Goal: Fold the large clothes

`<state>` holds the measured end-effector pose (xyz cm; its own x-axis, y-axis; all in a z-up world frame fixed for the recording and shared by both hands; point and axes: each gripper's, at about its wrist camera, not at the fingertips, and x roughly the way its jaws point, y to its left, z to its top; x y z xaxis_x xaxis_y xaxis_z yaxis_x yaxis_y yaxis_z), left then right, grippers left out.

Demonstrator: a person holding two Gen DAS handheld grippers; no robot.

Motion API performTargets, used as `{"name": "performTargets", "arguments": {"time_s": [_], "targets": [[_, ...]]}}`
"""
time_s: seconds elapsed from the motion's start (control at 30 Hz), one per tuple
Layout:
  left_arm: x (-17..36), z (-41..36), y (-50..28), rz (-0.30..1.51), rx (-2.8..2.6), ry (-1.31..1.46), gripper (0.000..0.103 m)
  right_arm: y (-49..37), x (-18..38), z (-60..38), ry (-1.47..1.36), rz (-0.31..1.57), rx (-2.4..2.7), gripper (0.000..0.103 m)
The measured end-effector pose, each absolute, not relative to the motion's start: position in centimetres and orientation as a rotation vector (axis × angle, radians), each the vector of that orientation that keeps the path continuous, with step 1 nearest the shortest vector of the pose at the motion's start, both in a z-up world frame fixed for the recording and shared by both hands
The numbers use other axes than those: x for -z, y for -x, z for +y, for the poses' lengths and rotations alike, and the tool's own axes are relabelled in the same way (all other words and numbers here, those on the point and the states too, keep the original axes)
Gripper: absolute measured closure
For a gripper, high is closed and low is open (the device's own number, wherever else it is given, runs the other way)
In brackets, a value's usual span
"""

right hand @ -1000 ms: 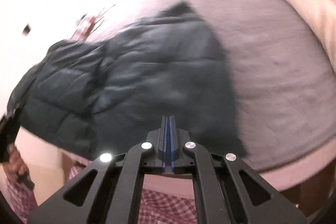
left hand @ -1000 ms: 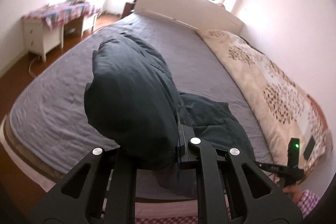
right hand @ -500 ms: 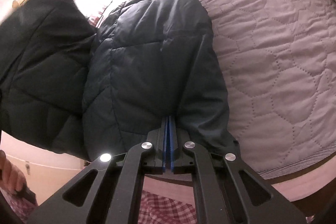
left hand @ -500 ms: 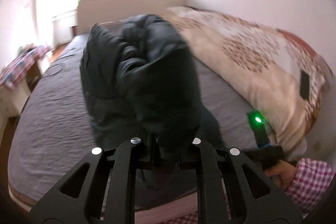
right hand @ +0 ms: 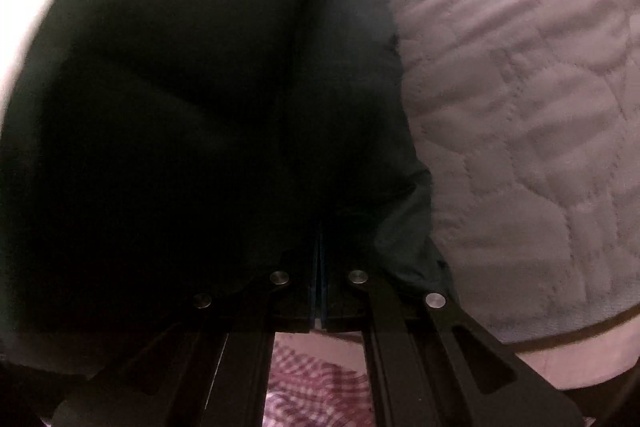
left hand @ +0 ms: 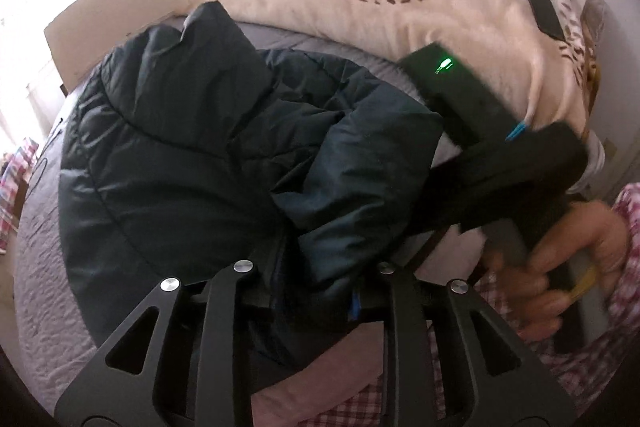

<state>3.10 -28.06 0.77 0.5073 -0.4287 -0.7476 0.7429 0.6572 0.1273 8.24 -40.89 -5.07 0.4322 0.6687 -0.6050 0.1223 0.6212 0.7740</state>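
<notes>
With the dark quilted jacket (left hand: pixel 192 155) lying doubled on the grey quilted bedspread (left hand: pixel 44 291) near the bed's foot edge, I read the fold as just laid over. My left gripper (left hand: pixel 316 291) has its jaws just opening; padded fabric sits between them, and I judge the pads no longer press on it. My right gripper (right hand: pixel 319 267) has its fingers closed flat together at the jacket's near edge; in that dark view I cannot tell whether fabric is pinched between them.

Risks from here, as I judge them:
- Puffy fill may spring the upper layer back once I let go, undoing the fold.
- Fabric may drag along if I withdraw the left gripper before the jaws clear it.
- The jacket lies close to the mattress edge and could slide off.
- Both grippers work close together; they could collide.

No brand, label or legible writing is visible. A dark phone (left hand: pixel 544 9) lies on the leaf-patterned duvet (left hand: pixel 360 3).
</notes>
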Motion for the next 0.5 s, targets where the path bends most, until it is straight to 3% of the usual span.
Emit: {"name": "performTargets", "arguments": {"time_s": [0.37, 0.5], "targets": [[2.0, -27.9, -3.2, 0.806, 0.760, -0.440, 0.074, -2.9, 2.8, -45.6, -0.814, 1.025, -0.211, 0.099], [2.1, -27.9, -3.3, 0.804, 0.757, -0.430, 0.074, -2.3, -1.4, -47.4, -0.797, 0.935, -0.162, 0.099]]}}
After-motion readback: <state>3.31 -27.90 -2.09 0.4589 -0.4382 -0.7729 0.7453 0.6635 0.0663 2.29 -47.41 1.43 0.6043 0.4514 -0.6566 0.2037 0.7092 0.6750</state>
